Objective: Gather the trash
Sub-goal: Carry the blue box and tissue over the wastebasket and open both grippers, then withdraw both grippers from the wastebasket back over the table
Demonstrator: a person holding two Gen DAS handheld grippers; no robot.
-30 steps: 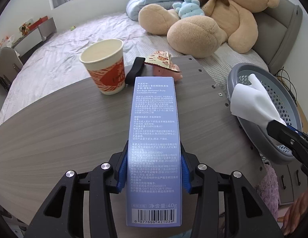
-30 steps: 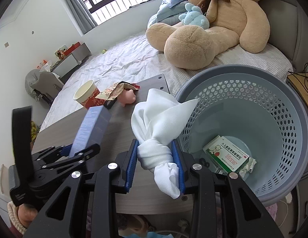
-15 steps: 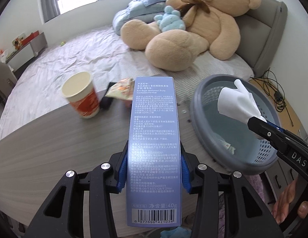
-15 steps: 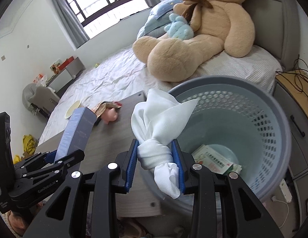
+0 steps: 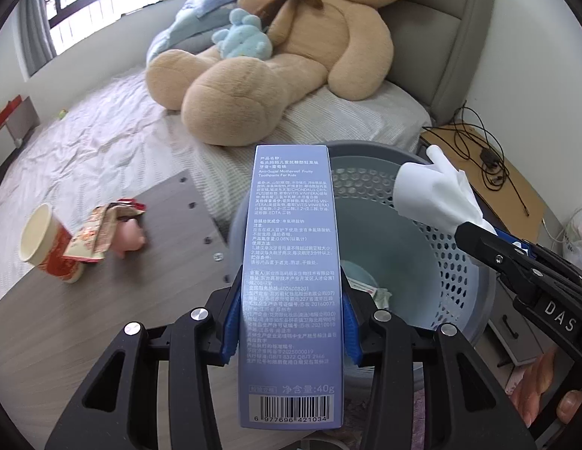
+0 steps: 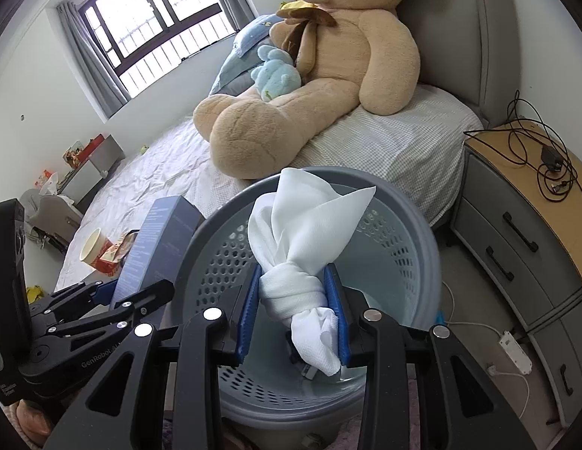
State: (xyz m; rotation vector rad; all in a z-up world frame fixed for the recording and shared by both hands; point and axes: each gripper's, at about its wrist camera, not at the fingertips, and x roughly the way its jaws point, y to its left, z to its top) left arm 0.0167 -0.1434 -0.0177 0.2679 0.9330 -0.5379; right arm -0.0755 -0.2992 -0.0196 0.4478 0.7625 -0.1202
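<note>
My left gripper (image 5: pixel 291 318) is shut on a long blue toothpaste box (image 5: pixel 291 262), whose far end hangs over the near left rim of the grey perforated bin (image 5: pixel 456 262). My right gripper (image 6: pixel 294 311) is shut on a knotted white cloth (image 6: pixel 302 240), held above the bin (image 6: pixel 396 247) opening. In the left wrist view the right gripper (image 5: pixel 474 236) and its cloth (image 5: pixel 433 195) hover over the bin's right side. A box and paper scraps (image 5: pixel 369 292) lie at the bin's bottom. A paper cup (image 5: pixel 47 251), a crumpled wrapper (image 5: pixel 99 232) and a pink pig toy (image 5: pixel 129 240) remain on the wooden table (image 5: pixel 103 318).
A bed with a big teddy bear (image 6: pixel 309 86) lies behind the bin. A nightstand (image 6: pixel 527 225) with cables stands to the right, and a power strip (image 6: pixel 516 352) lies on the floor. The person's hand (image 5: pixel 542 393) shows at the lower right of the left wrist view.
Both grippers have swung right from the table to over the bin, each keeping its load. The cup, wrapper and pig now sit far to the left.
</note>
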